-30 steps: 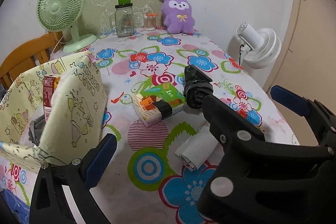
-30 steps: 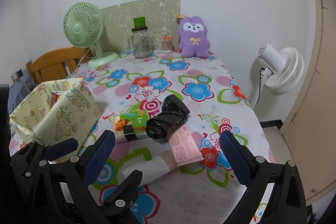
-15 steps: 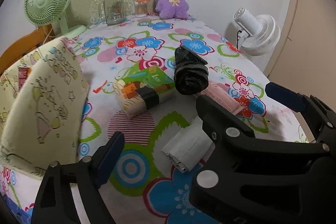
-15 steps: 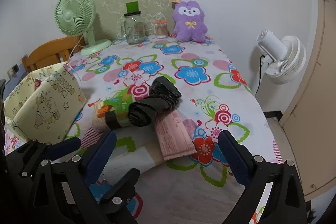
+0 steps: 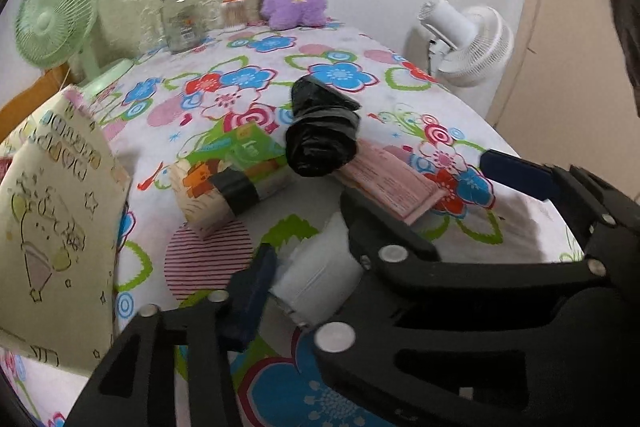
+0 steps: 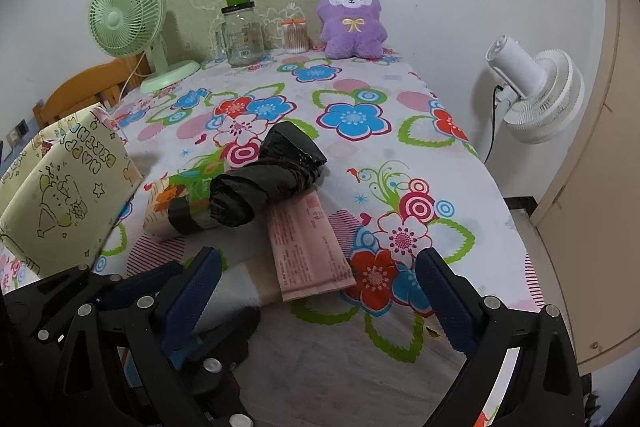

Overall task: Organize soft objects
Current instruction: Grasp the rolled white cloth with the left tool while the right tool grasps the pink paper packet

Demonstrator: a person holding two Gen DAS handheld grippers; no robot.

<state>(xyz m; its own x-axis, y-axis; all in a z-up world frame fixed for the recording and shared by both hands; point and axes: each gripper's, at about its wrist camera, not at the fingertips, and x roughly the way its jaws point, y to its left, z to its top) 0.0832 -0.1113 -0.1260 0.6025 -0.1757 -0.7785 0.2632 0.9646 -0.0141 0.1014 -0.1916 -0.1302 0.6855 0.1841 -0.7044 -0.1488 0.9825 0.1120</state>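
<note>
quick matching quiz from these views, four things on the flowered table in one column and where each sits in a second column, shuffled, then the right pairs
Things:
1. purple plush
2. green fan
3. black bag roll
4. pink packet

Places:
A. mid-table, lying partly over the pink packet
B. far edge by the wall, right of the glass jar
C. near edge, closest to the right gripper
D. far left corner

Pairs: 1-B, 2-D, 3-A, 4-C
</note>
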